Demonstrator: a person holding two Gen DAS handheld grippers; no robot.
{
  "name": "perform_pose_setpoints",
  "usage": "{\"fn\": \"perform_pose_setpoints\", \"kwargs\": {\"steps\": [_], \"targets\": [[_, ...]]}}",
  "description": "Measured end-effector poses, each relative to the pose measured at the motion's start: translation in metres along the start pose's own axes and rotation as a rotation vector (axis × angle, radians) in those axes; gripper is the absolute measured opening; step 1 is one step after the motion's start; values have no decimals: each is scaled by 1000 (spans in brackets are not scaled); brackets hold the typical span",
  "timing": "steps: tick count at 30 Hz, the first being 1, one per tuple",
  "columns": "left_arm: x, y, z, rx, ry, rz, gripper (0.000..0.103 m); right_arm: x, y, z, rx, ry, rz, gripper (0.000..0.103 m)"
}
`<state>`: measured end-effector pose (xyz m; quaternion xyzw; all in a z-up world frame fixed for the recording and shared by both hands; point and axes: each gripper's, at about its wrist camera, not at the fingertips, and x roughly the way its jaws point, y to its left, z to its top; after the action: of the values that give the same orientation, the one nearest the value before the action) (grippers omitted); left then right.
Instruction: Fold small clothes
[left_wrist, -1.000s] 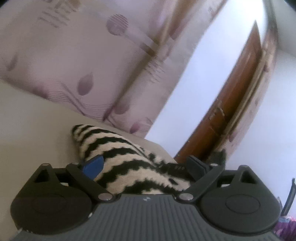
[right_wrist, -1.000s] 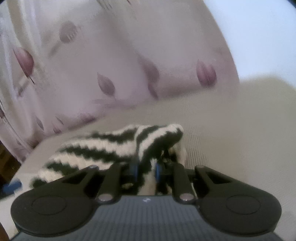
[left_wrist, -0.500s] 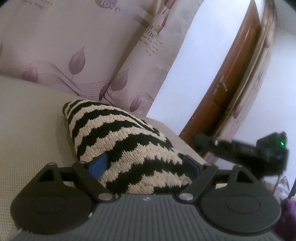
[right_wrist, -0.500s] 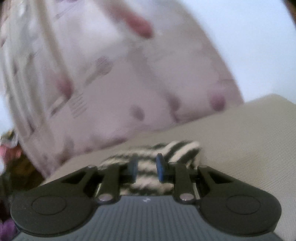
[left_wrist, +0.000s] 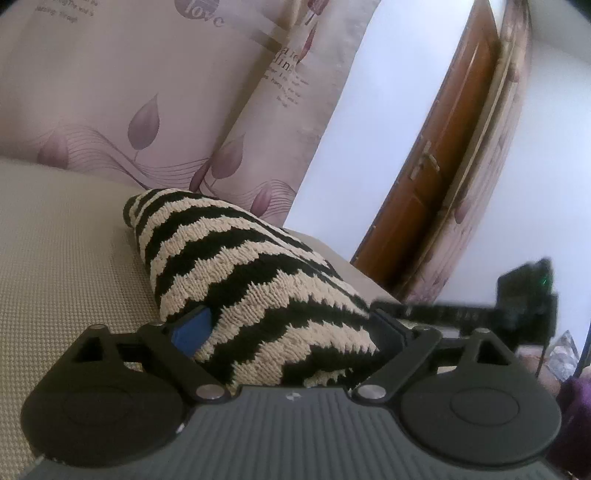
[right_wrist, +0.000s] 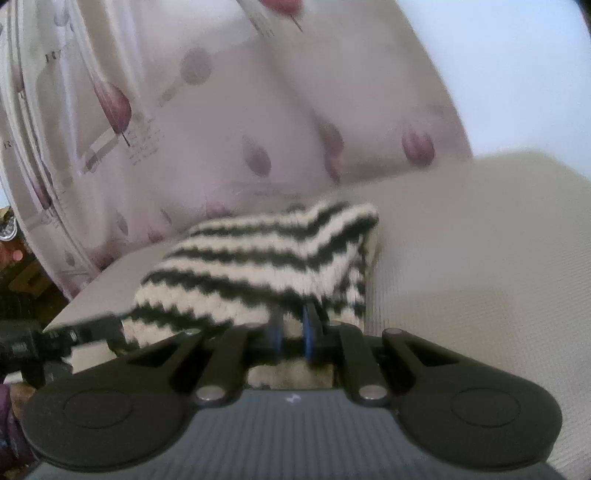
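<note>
A small black-and-cream zigzag knit garment (left_wrist: 236, 273) lies bunched on the beige textured surface (left_wrist: 62, 266). My left gripper (left_wrist: 288, 325) is open, its fingers spread wide with the garment's near end lying between them; one blue pad (left_wrist: 192, 328) shows at the left. In the right wrist view the same garment (right_wrist: 266, 258) lies ahead. My right gripper (right_wrist: 291, 332) has its blue pads close together at the garment's near edge, with a narrow gap; cloth between them is hard to make out. The right gripper also shows at the right of the left wrist view (left_wrist: 480, 310).
A curtain with purple leaf prints (left_wrist: 155, 92) hangs behind the surface. A brown wooden door (left_wrist: 436, 166) and white wall stand to the right. The surface's far edge (right_wrist: 103, 280) drops off at the left of the right wrist view, with clutter beyond.
The left gripper came closer over the garment, staying open. The right gripper drew back from the cloth, swung aside, then returned to the garment's near edge.
</note>
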<state>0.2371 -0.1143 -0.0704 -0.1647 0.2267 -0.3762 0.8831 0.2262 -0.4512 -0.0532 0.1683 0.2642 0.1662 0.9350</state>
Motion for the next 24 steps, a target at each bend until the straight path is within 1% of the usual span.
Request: {"fn": "perform_pose_setpoints", "kwargs": {"steps": [3,5,7,9,11,12,14,15,16,20,22,24], "targets": [[-2,2,-1,-9,-5,-7,90,-7,14,27,-71,-59,-29,13],[-2,2,-1,-11,-5,-11,90,2,28,49,-137,-67,-44,13],[-2,3,-1,-13,-7,-14,90,20,42,66,-189,-59,-58,13],[-2,3,-1,-16,-9,-16,90,46,51,78,-242,-25,-67,13],[-2,3,-1,-18,-10,-17,91,74,49,83,-273,21,-98,13],[-3,3,-2,-20,-10,-19,92,85,46,81,-274,56,-104,13],[-3,3,-1,-24,-10,-26,96,111,32,69,-261,157,-128,12],[-3,3,-1,-24,-7,-25,97,118,24,58,-252,161,-107,12],[-3,3,-1,-24,-5,-24,99,115,19,55,-243,135,-89,12],[-2,3,-1,-25,0,-28,100,108,17,67,-195,164,-85,14],[-3,3,-1,-30,-2,-30,101,100,30,80,-198,152,-88,15],[-2,2,-1,-33,-2,-32,101,94,50,94,-228,111,-47,15]]}}
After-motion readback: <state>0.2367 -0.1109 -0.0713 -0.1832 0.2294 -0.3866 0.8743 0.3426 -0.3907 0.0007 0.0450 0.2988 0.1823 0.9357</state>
